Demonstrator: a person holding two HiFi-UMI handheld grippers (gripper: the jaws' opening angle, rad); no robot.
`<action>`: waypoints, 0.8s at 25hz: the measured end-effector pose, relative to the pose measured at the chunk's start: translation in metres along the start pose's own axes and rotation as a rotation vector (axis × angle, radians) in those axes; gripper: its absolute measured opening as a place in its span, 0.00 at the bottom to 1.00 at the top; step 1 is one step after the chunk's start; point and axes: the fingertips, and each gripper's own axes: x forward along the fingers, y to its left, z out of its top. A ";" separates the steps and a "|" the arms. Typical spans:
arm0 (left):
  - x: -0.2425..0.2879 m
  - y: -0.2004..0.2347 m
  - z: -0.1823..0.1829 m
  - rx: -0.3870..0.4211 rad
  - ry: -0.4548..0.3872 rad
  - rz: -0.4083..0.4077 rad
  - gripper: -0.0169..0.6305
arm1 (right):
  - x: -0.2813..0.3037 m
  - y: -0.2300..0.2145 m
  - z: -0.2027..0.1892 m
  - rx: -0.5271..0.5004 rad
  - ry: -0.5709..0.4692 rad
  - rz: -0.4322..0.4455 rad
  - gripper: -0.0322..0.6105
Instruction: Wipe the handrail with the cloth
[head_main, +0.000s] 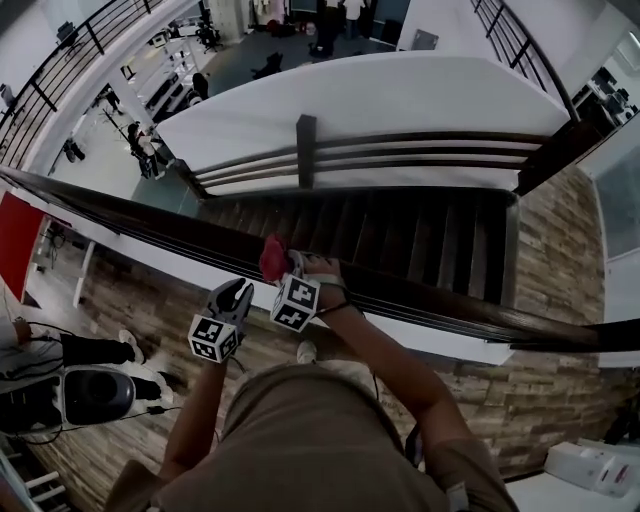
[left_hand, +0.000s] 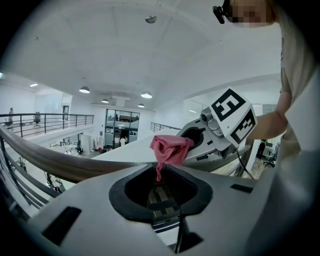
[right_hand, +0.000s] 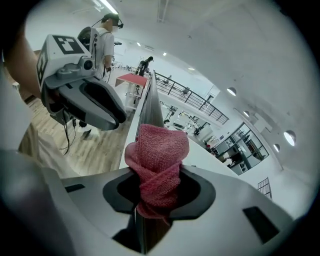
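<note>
The dark wooden handrail (head_main: 450, 300) runs across the head view, from upper left to lower right. My right gripper (head_main: 285, 270) is shut on a bunched red cloth (head_main: 272, 258), which rests on top of the rail. In the right gripper view the cloth (right_hand: 160, 160) fills the jaws and the handrail (right_hand: 151, 107) stretches away ahead. My left gripper (head_main: 238, 295) hangs just left of it, on my side of the rail, its jaws together with nothing between them. The left gripper view shows the cloth (left_hand: 170, 149) and the right gripper (left_hand: 210, 140) straight ahead, and the rail (left_hand: 50, 162) to the left.
Beyond the rail a dark staircase (head_main: 400, 230) drops away, with a second railing (head_main: 400, 150) on its far side. Far below are an open floor with desks and people. A person's legs (head_main: 90, 350) and a red table (head_main: 15, 240) are at the left. A white device (head_main: 590, 465) lies at the bottom right.
</note>
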 end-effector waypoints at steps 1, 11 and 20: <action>-0.001 0.004 -0.002 -0.002 0.005 0.003 0.13 | 0.004 0.001 0.004 -0.011 0.008 0.001 0.25; -0.002 0.032 -0.013 -0.020 0.020 0.051 0.14 | 0.047 0.014 0.012 -0.079 0.075 0.015 0.26; -0.011 0.041 -0.030 -0.037 0.035 0.063 0.14 | 0.067 0.016 0.011 -0.079 0.125 -0.032 0.28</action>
